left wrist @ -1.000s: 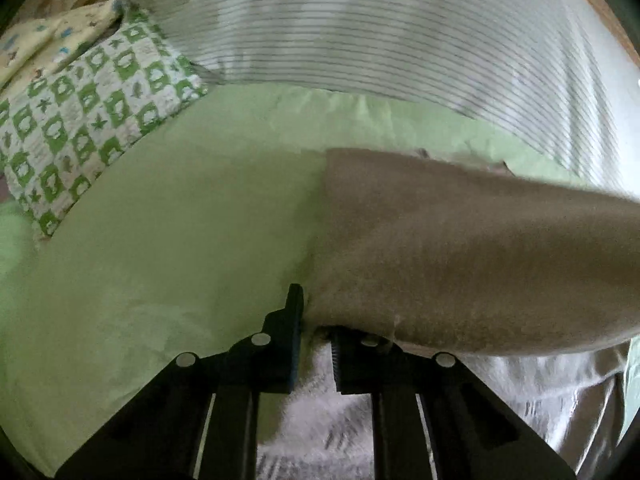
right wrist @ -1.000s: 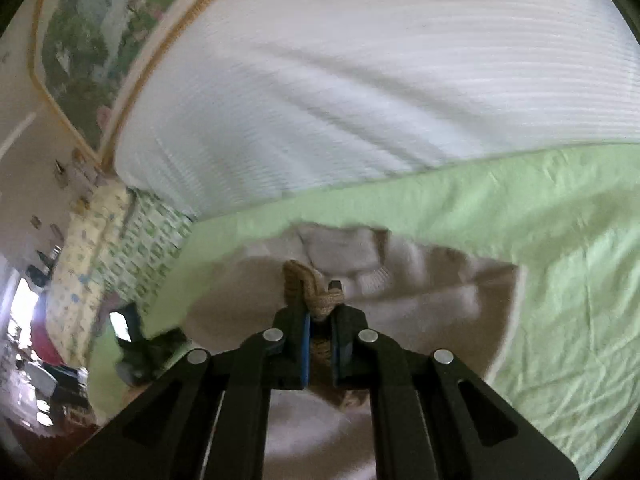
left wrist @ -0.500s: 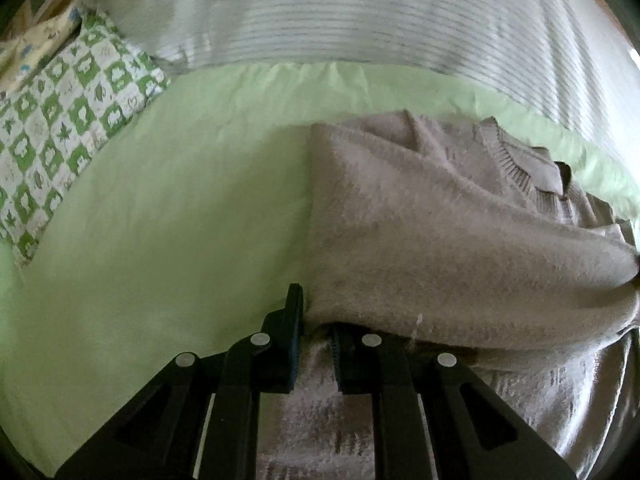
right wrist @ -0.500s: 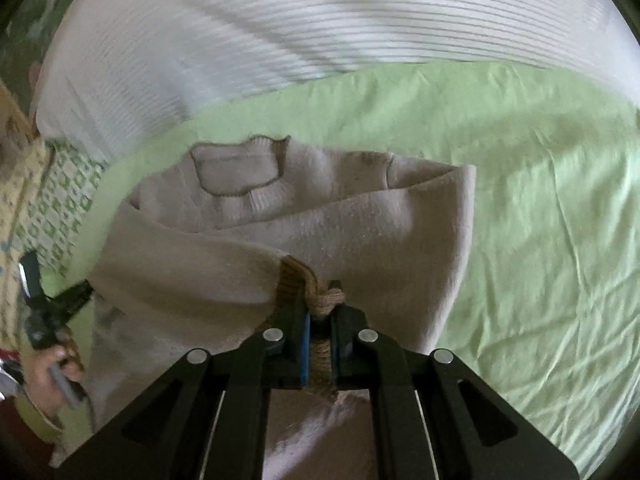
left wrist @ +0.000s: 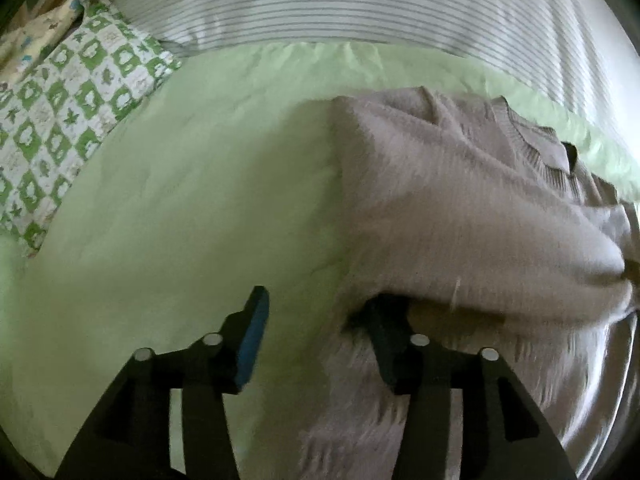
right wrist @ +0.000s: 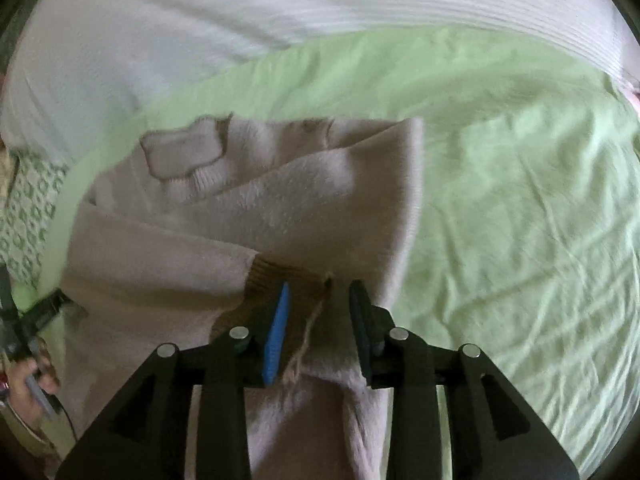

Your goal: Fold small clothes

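Sleeve fold laid down, both grippers letting go!

The beige sweater (right wrist: pixel 280 216) lies on the green sheet (right wrist: pixel 520 200), collar at the far end, one sleeve folded across the body with its brown cuff (right wrist: pixel 288 284) sitting between the right gripper (right wrist: pixel 320 304) tips. Those jaws are spread, pinching nothing. The left gripper (left wrist: pixel 320 320) is spread wide too, one finger tucked under the sweater's near-left fold, the other over bare sheet. Next up, I'd say: back both out cleanly, then take the hem for the bottom-to-collar fold.
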{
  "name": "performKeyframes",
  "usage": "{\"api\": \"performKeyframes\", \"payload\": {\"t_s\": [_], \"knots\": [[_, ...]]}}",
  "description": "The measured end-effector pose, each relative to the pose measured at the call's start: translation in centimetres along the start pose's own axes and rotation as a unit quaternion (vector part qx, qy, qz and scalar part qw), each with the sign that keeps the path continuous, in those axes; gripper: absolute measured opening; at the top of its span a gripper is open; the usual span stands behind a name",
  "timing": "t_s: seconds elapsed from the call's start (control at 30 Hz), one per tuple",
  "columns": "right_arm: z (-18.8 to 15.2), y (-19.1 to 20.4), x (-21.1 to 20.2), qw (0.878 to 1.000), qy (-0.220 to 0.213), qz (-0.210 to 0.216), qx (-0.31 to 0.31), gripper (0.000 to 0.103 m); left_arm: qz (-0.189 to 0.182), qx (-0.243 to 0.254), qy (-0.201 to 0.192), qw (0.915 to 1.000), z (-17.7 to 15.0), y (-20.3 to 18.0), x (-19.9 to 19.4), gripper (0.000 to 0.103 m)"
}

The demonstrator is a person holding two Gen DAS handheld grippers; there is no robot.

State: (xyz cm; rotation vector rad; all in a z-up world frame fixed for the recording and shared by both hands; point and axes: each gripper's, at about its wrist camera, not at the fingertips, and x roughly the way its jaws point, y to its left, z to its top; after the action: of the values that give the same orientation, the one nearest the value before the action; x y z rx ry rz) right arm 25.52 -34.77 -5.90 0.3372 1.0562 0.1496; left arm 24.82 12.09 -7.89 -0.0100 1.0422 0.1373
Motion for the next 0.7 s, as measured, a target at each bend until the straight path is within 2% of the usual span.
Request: {"api": "performKeyframes", "payload": {"t_s": [0.23,0.63,0.7], "knots": [[-4.2,-0.2,-4.4,0.999,-0.013,0.036,0.024,0.042,-0.015,-0.011,0.028,0.9994,-3.8,2.2,-2.5,0.054],[-13.4,-0.1,-8.8,0.999,0.002,0.031,0.042,0.043,-0.057,-0.011,0.056,0.9968,-11.5,2.7,-7.7,0.061],[-14.8,-0.1,-9.5,0.999,0.003,0.03,0.046,0.05,-0.06,-0.004,0.064,0.9962,-12.8,2.8,-8.3,0.063]]}}
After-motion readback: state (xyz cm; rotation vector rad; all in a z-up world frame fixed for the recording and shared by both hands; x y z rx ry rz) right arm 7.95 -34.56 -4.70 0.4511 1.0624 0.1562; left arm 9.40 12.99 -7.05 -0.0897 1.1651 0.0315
